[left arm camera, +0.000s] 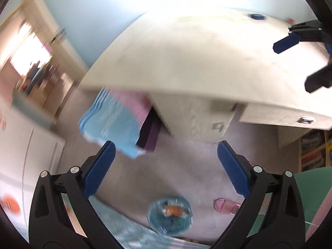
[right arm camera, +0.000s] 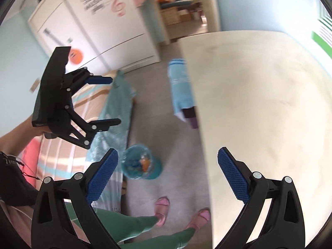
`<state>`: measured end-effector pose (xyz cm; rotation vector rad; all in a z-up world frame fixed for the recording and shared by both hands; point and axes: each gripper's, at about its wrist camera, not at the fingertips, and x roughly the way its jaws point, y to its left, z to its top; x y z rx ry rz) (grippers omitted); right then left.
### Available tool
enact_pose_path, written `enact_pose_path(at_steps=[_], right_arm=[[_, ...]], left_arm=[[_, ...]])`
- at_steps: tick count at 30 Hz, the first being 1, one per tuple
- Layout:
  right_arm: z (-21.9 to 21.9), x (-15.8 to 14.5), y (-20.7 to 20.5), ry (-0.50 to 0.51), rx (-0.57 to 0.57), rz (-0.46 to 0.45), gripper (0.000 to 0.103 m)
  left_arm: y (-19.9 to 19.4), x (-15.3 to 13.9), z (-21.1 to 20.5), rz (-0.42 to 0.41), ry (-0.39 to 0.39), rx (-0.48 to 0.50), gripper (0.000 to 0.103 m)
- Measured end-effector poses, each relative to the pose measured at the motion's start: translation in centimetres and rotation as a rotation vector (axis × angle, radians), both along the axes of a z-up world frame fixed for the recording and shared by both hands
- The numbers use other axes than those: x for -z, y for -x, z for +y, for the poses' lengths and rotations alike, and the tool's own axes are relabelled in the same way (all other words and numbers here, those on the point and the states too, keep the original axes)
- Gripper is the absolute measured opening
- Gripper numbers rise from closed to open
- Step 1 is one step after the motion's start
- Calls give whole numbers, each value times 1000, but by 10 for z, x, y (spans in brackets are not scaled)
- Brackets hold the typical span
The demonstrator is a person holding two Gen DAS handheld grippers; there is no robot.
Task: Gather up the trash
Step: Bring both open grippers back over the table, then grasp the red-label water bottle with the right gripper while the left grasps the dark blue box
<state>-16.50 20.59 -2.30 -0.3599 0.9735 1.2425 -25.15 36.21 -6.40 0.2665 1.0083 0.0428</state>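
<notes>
Right wrist view: both claws raised and spread wide, gripping nothing, over a bedroom floor (right arm camera: 178,137) beside a pale tabletop (right arm camera: 259,103). Left claw (right arm camera: 108,101) out ahead at the left, over the striped bed (right arm camera: 62,145), fingers well apart and empty; right claw (right arm camera: 168,174) in the foreground, equally wide, also empty.

Below, between bed and tabletop edge, a small teal trash bin (right arm camera: 139,164) lined with clear plastic, orange and blue scraps already inside. Pink slippers (right arm camera: 161,205) just short of the bin, with green trouser legs nearer the camera. Light-blue folded cloth (right arm camera: 179,83) hanging at the tabletop's far side, something purple beneath it.

Left wrist view: heavy motion blur, bin (left arm camera: 169,215) low between the open fingers, tabletop (left arm camera: 197,58) nearly bare save a small blue object (left arm camera: 256,17) near its far edge; right claw (left arm camera: 298,56) at the far right, over the tabletop.

No loose trash clearly identifiable on tabletop or floor. Likely risks from here: a fast swing blurring the aim and clipping the tabletop edge; a light bin tipped by a foot or a low pass; the blue cloth mistaken for litter.
</notes>
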Motion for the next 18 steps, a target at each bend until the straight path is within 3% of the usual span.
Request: enact_pose_path(at_steps=[9,18], right_arm=[[-163,-11,-57,31,369,-72,96],[-299,-6,-129,78,540,-120,96]], left_arm=[[-112,-10,-134,-23,-40,354,96],[-234,-1,-280,-64,-19,512,96]])
